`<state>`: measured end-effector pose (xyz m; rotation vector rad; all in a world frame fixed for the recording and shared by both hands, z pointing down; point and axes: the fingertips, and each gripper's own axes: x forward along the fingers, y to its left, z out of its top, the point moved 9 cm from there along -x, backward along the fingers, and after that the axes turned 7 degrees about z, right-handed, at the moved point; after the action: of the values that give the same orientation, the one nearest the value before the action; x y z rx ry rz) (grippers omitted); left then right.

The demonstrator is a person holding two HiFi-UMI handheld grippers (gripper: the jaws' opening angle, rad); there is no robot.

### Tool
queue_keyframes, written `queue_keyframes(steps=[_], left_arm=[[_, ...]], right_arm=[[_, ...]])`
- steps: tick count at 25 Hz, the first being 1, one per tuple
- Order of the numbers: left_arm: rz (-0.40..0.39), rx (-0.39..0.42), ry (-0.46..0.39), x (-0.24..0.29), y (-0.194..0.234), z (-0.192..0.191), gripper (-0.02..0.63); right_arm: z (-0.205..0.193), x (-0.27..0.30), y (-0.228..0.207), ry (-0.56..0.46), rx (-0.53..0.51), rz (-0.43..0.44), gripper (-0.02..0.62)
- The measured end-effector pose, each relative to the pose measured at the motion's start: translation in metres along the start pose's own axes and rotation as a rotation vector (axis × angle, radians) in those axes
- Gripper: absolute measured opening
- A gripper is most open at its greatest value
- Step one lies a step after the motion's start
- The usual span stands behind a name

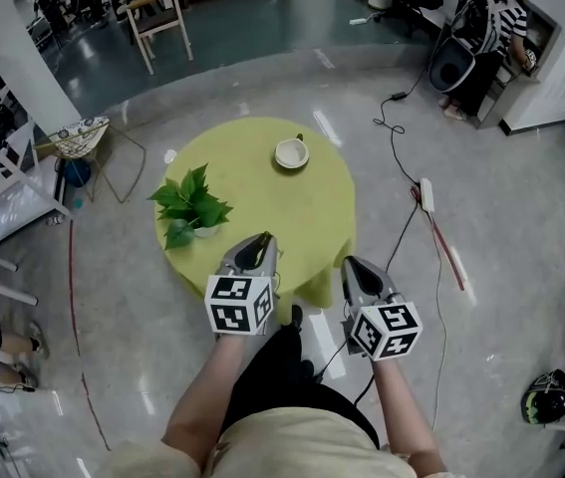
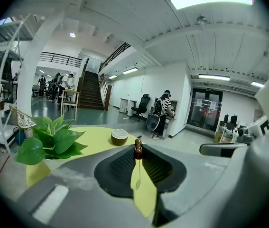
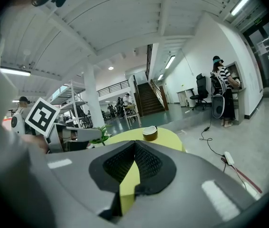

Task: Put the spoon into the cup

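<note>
A white-lined brown cup [image 1: 291, 153] stands on the far side of a round yellow-green table [image 1: 322, 217]. In the left gripper view the cup [image 2: 119, 137] lies ahead and slightly left. My left gripper [image 1: 261, 240] hovers over the table's near edge, shut on a thin spoon [image 2: 137, 167] whose brown knobbed end sticks up at the jaw tips. My right gripper [image 1: 353, 265] is just off the table's near right edge. Its jaws meet at the tips with nothing between them, and the cup [image 3: 149, 133] is straight ahead of it.
A leafy potted plant [image 1: 190, 207] stands on the table's left side, close to my left gripper. On the floor to the right lie a power strip and cables [image 1: 426, 195]. A chair [image 1: 159, 23] and a person [image 1: 491, 28] are far behind.
</note>
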<state>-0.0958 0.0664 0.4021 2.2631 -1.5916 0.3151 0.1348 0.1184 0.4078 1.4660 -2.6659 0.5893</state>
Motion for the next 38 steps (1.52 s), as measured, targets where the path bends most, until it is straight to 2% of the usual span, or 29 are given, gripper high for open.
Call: queue_keyframes(steps=[19,33,38], left_arm=[[-0.016,-0.02,0.055,0.119,0.025,0.031,0.046],[-0.024,-0.027,0.074,0.169,0.047,0.053,0.046],[-0.021,-0.068,0.073,0.181,0.055,0.06,0.046]], right_arm=[[0.023,0.097,-0.067,0.052,0.035,0.003,0.002],[0.036,0.155,-0.087,0.079,0.05,0.009,0.002],[0.039,0.166,-0.092,0.087,0.055,0.006,0.002]])
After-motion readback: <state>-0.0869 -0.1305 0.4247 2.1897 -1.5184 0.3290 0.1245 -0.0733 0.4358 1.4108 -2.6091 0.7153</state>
